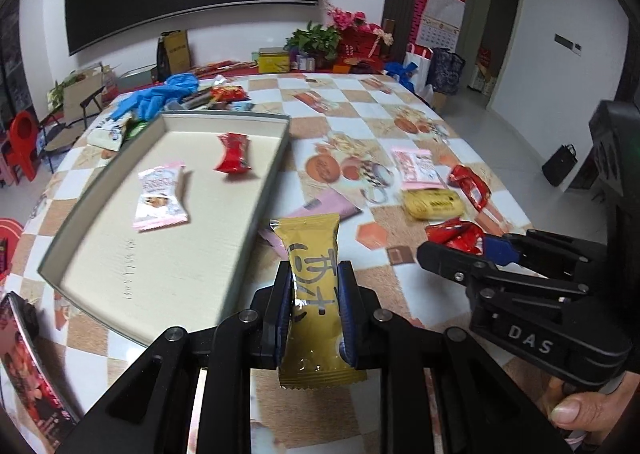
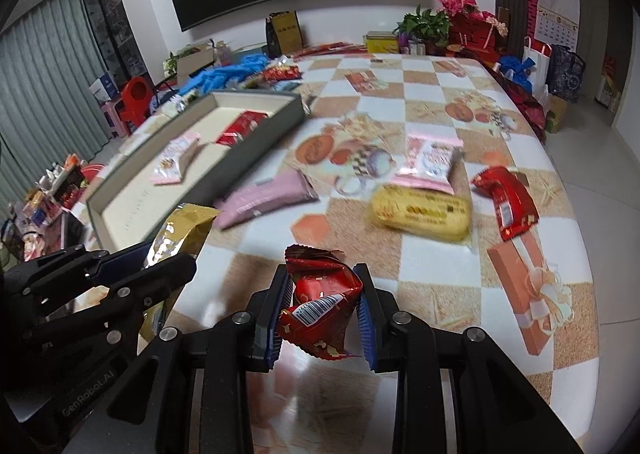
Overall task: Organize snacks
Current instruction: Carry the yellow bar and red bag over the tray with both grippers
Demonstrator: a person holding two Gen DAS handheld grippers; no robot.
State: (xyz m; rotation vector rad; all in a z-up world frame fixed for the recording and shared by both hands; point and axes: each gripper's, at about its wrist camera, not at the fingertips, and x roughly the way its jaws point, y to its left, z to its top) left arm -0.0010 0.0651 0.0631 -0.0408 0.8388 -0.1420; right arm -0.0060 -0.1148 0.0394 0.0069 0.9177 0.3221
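My left gripper (image 1: pixel 314 274) is shut on a gold snack packet (image 1: pixel 314 294), held above the table just right of the grey tray (image 1: pixel 256 210). The tray holds a pink-white snack (image 1: pixel 160 194) and a red snack (image 1: pixel 234 152). My right gripper (image 2: pixel 324 278) is shut on a red snack packet (image 2: pixel 320 302) above the table. It shows at the right of the left wrist view (image 1: pixel 452 250). The left gripper (image 2: pixel 160 254) with the gold packet (image 2: pixel 180 230) shows at the left of the right wrist view.
Loose on the checkered tablecloth (image 2: pixel 440 102) lie a pink tube-like packet (image 2: pixel 264 198), a yellow packet (image 2: pixel 420 212), a pink-white packet (image 2: pixel 430 158) and a red packet (image 2: pixel 506 202). Blue gloves (image 1: pixel 160 94) and more snacks lie behind the tray. Boxes and plants stand at the far edge.
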